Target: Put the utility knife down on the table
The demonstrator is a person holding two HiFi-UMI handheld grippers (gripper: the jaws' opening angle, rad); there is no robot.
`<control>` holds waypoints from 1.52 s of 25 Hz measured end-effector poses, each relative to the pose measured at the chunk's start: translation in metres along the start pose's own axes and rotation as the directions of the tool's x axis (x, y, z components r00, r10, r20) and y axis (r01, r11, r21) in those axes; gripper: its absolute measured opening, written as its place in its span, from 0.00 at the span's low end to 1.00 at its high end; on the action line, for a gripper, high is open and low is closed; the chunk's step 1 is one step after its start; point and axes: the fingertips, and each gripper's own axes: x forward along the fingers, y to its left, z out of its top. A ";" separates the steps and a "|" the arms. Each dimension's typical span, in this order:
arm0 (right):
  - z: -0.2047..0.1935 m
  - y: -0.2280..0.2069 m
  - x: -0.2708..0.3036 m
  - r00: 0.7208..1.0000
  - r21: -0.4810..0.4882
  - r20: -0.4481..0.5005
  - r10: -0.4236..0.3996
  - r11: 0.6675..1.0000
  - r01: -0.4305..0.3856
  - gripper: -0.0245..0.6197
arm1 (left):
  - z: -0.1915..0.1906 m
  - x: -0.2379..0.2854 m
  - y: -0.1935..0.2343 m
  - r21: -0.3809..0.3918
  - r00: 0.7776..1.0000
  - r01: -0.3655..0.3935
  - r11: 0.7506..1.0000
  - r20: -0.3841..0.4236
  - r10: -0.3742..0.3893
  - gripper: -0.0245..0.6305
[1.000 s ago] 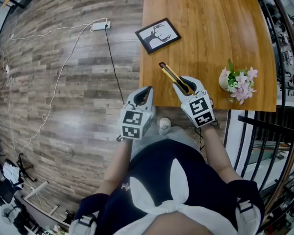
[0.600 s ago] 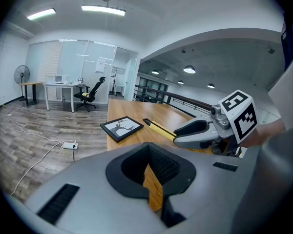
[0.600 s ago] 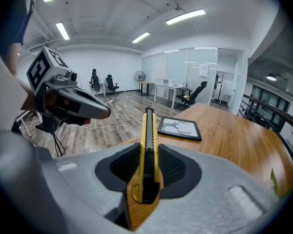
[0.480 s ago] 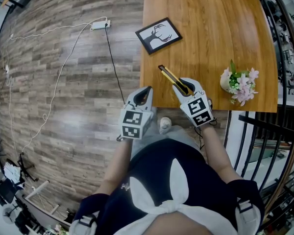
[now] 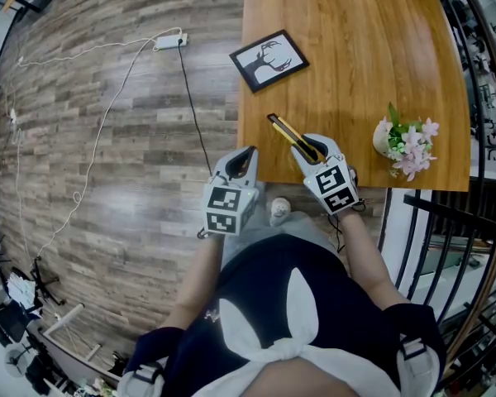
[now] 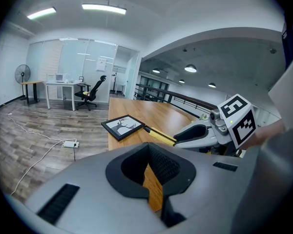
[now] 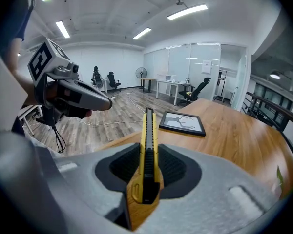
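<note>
A yellow and black utility knife [image 5: 291,132] sticks out forward from my right gripper [image 5: 312,150], which is shut on its rear end. It hangs over the near left part of the wooden table [image 5: 355,48]; whether it touches the top I cannot tell. In the right gripper view the knife [image 7: 147,126] runs straight out between the jaws of the right gripper [image 7: 149,147]. My left gripper [image 5: 245,155] hovers left of it by the table's near edge. In its own view the left gripper [image 6: 147,144] is shut, its tips meeting with nothing between them.
A black-framed deer picture [image 5: 269,59] lies on the table beyond the knife. A small pot of pink flowers [image 5: 403,143] stands at the near right. A cable and power strip [image 5: 169,43] lie on the wood floor to the left. A black railing [image 5: 446,222] runs at the right.
My right gripper has sunk slightly toward the table top with the knife still in it. The left gripper has stayed where it was.
</note>
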 end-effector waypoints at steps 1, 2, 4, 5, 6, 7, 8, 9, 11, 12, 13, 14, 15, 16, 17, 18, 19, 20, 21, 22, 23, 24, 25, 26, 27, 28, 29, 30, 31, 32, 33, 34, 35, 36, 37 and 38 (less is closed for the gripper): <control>-0.001 0.000 0.001 1.000 0.000 -0.002 0.002 1.000 -0.002 0.21 | 0.000 0.000 0.000 -0.001 1.000 -0.001 1.000 0.000 0.001 0.07; -0.003 0.001 0.001 1.000 -0.001 -0.005 0.005 1.000 -0.005 0.21 | 0.000 0.000 0.000 -0.001 1.000 -0.001 1.000 0.000 0.001 0.06; -0.005 0.001 0.003 1.000 -0.015 -0.014 0.007 1.000 -0.007 0.22 | -0.001 0.000 -0.001 -0.002 1.000 -0.003 1.000 -0.001 0.003 0.06; -0.007 0.001 0.004 1.000 -0.032 -0.023 0.006 0.999 -0.007 0.21 | -0.001 -0.001 0.000 -0.002 1.000 -0.004 1.000 -0.002 0.004 0.06; -0.008 0.001 0.005 0.999 -0.054 -0.034 0.005 0.999 -0.007 0.21 | -0.002 -0.001 0.000 -0.003 1.000 -0.005 1.000 -0.002 0.005 0.06; -0.009 0.002 0.006 0.999 -0.074 -0.043 0.005 0.997 -0.008 0.21 | -0.002 0.000 0.001 -0.004 1.000 -0.006 1.000 -0.003 0.006 0.06; -0.011 0.002 0.008 0.999 -0.089 -0.051 0.007 0.996 -0.012 0.21 | -0.003 0.000 0.001 -0.005 1.000 -0.008 1.000 -0.004 0.008 0.06; -0.013 0.003 0.010 0.998 -0.102 -0.058 0.012 0.995 -0.018 0.21 | -0.003 0.001 0.002 -0.005 1.000 -0.010 1.000 -0.004 0.010 0.06; -0.018 0.004 0.014 0.997 -0.123 -0.072 0.022 0.992 -0.030 0.21 | -0.004 0.003 0.003 -0.006 1.000 -0.014 1.000 -0.006 0.014 0.06; -0.020 0.005 0.016 0.997 -0.131 -0.079 0.026 0.991 -0.036 0.21 | -0.004 0.003 0.004 -0.005 1.000 -0.016 1.000 -0.007 0.016 0.06; -0.022 0.006 0.018 0.996 -0.136 -0.085 0.030 0.990 -0.042 0.21 | -0.004 0.003 0.005 -0.006 1.000 -0.018 1.000 -0.009 0.018 0.06; -0.024 0.007 0.020 0.995 -0.138 -0.091 0.034 0.989 -0.047 0.21 | -0.004 0.003 0.006 -0.006 1.000 -0.020 1.000 -0.010 0.020 0.06; -0.025 0.008 0.021 0.995 -0.139 -0.096 0.038 0.989 -0.051 0.22 | -0.004 0.003 0.007 -0.007 1.000 -0.022 1.000 -0.011 0.022 0.06; -0.027 0.008 0.022 0.994 -0.139 -0.100 0.042 0.989 -0.056 0.22 | -0.003 0.003 0.008 -0.008 1.000 -0.024 1.000 -0.011 0.024 0.07; -0.028 0.009 0.024 0.993 -0.140 -0.105 0.045 0.988 -0.060 0.22 | -0.003 0.004 0.008 -0.009 1.000 -0.025 1.000 -0.012 0.025 0.06; -0.029 0.009 0.025 0.993 -0.140 -0.108 0.048 0.988 -0.063 0.22 | -0.003 0.004 0.009 -0.009 1.000 -0.027 1.000 -0.014 0.027 0.06; -0.031 0.009 0.027 0.992 -0.140 -0.112 0.051 0.988 -0.067 0.22 | -0.003 0.005 0.010 -0.009 0.999 -0.028 1.000 -0.015 0.028 0.06; -0.033 0.009 0.028 0.992 -0.140 -0.116 0.054 0.988 -0.070 0.22 | -0.003 0.005 0.011 -0.011 0.999 -0.029 1.000 -0.016 0.028 0.06; -0.034 0.008 0.030 0.991 -0.140 -0.121 0.056 0.988 -0.073 0.22 | -0.003 0.006 0.011 -0.012 0.999 -0.029 1.000 -0.017 0.029 0.06; -0.036 0.008 0.031 0.990 -0.140 -0.126 0.058 0.987 -0.075 0.22 | -0.003 0.007 0.011 -0.014 0.999 -0.029 0.999 -0.019 0.029 0.06; -0.037 0.007 0.033 0.990 -0.142 -0.130 0.059 0.987 -0.077 0.22 | -0.003 0.008 0.012 -0.015 0.999 -0.030 0.999 -0.020 0.030 0.06; -0.039 0.007 0.034 0.989 -0.145 -0.135 0.060 0.986 -0.079 0.22 | -0.003 0.008 0.012 -0.015 0.999 -0.031 0.999 -0.022 0.031 0.06; -0.040 0.007 0.035 0.988 -0.149 -0.140 0.061 0.985 -0.082 0.22 | -0.004 0.008 0.013 -0.017 0.999 -0.032 0.999 -0.024 0.031 0.06; -0.042 0.007 0.037 0.988 -0.152 -0.144 0.063 0.985 -0.085 0.22 | -0.004 0.009 0.013 -0.018 0.999 -0.032 0.999 -0.025 0.032 0.06; -0.043 0.007 0.038 0.987 -0.155 -0.149 0.066 0.984 -0.089 0.22 | -0.004 0.009 0.014 -0.020 0.999 -0.033 0.999 -0.027 0.032 0.06; -0.045 0.007 0.040 0.986 -0.157 -0.154 0.068 0.983 -0.093 0.22 | -0.004 0.010 0.014 -0.021 0.999 -0.033 0.999 -0.028 0.033 0.06; -0.047 0.007 0.041 0.985 -0.159 -0.158 0.072 0.983 -0.097 0.22 | -0.004 0.010 0.014 -0.021 0.999 -0.034 0.999 -0.029 0.033 0.06; -0.049 0.007 0.042 0.984 -0.160 -0.162 0.075 0.982 -0.101 0.22 | -0.004 0.010 0.014 -0.021 0.999 -0.035 0.999 -0.030 0.034 0.06; -0.050 0.007 0.044 0.983 -0.160 -0.167 0.079 0.981 -0.106 0.22 | -0.004 0.011 0.014 -0.021 0.999 -0.035 0.999 -0.032 0.034 0.06; -0.052 0.007 0.045 0.981 -0.159 -0.172 0.085 0.981 -0.113 0.22 | -0.004 0.011 0.014 -0.021 0.999 -0.036 0.999 -0.033 0.035 0.07; -0.054 0.008 0.047 0.980 -0.158 -0.177 0.092 0.980 -0.121 0.22 | -0.004 0.011 0.015 -0.022 0.999 -0.036 0.999 -0.034 0.036 0.06; -0.055 0.008 0.049 0.978 -0.158 -0.183 0.100 0.979 -0.129 0.22 | -0.004 0.012 0.016 -0.024 0.999 -0.037 0.999 -0.036 0.036 0.06; -0.057 0.009 0.051 0.976 -0.158 -0.189 0.105 0.978 -0.136 0.21 | -0.004 0.012 0.016 -0.026 0.999 -0.038 0.999 -0.037 0.037 0.06; -0.058 0.009 0.053 0.975 -0.159 -0.194 0.109 0.977 -0.141 0.21 | -0.005 0.012 0.017 -0.028 0.999 -0.038 0.999 -0.038 0.037 0.06; -0.059 0.010 0.054 0.974 -0.161 -0.198 0.110 0.977 -0.143 0.21 | -0.005 0.012 0.017 -0.029 0.999 -0.039 0.999 -0.040 0.037 0.06; -0.061 0.010 0.055 0.973 -0.162 -0.202 0.111 0.976 -0.145 0.21 | -0.006 0.012 0.017 -0.031 0.998 -0.039 0.999 -0.041 0.038 0.06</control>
